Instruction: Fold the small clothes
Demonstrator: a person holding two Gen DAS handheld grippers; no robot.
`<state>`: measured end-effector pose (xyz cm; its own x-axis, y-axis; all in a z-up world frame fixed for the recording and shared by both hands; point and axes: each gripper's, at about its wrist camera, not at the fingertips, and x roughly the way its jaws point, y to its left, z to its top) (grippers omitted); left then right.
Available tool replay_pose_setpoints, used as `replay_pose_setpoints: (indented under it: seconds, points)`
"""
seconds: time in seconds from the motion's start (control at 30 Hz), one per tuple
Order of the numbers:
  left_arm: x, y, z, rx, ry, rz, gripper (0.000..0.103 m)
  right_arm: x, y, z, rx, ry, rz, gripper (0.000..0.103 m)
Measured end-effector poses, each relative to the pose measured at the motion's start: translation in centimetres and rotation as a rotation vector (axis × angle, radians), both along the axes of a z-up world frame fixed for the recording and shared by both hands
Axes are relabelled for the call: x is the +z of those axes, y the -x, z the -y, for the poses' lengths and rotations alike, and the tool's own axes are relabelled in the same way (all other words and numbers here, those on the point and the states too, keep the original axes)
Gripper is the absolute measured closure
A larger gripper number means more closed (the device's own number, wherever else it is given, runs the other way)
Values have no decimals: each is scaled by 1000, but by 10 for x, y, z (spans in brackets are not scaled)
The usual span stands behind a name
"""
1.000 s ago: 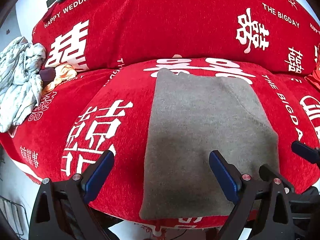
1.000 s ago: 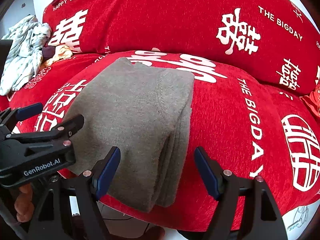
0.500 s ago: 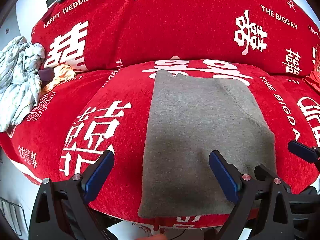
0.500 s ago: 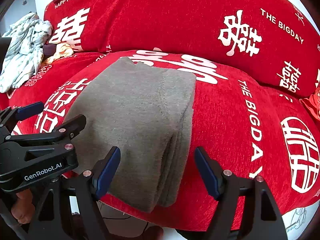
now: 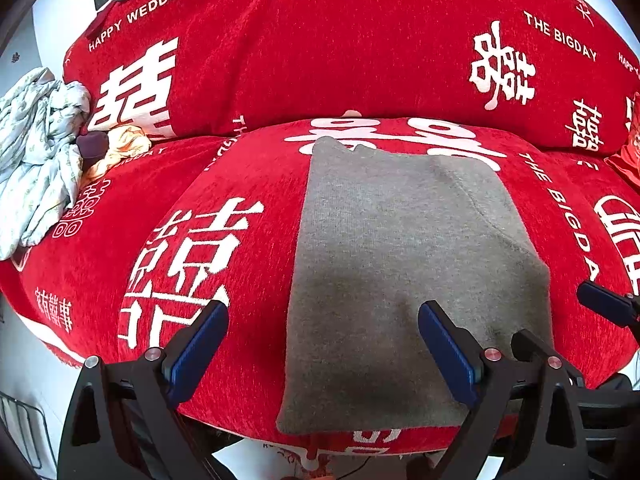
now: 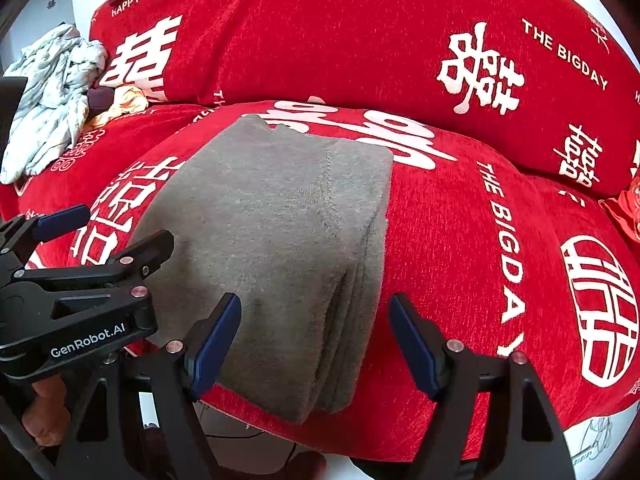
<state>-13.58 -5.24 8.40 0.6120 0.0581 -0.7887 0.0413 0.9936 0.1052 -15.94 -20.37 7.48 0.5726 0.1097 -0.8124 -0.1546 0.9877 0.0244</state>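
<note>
A grey knit garment (image 5: 404, 264) lies folded into a flat rectangle on the red seat cushion (image 5: 200, 240); from the right wrist view the grey garment (image 6: 280, 232) shows several stacked layers along its right edge. My left gripper (image 5: 322, 344) hovers open over the garment's near left edge, nothing between its blue pads. My right gripper (image 6: 316, 340) stands open above the garment's near right corner, pads apart and not pressing the cloth. The left gripper (image 6: 76, 280) also appears at the left of the right wrist view, a hand beneath it.
A crumpled pale patterned cloth (image 5: 36, 152) and a small orange-and-white cloth (image 5: 120, 148) lie at the sofa's left end. The red backrest (image 5: 340, 52) with white lettering rises behind. An orange-red item (image 5: 628, 160) sits at the far right. The cushion's front edge is just below the grippers.
</note>
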Motion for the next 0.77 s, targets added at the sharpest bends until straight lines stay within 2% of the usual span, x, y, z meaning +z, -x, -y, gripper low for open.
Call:
replay_pose_setpoints:
  seconds: [0.77]
  points:
    - [-2,0,0,0,4,-7,7,1,1,-1,2,-1,0,24]
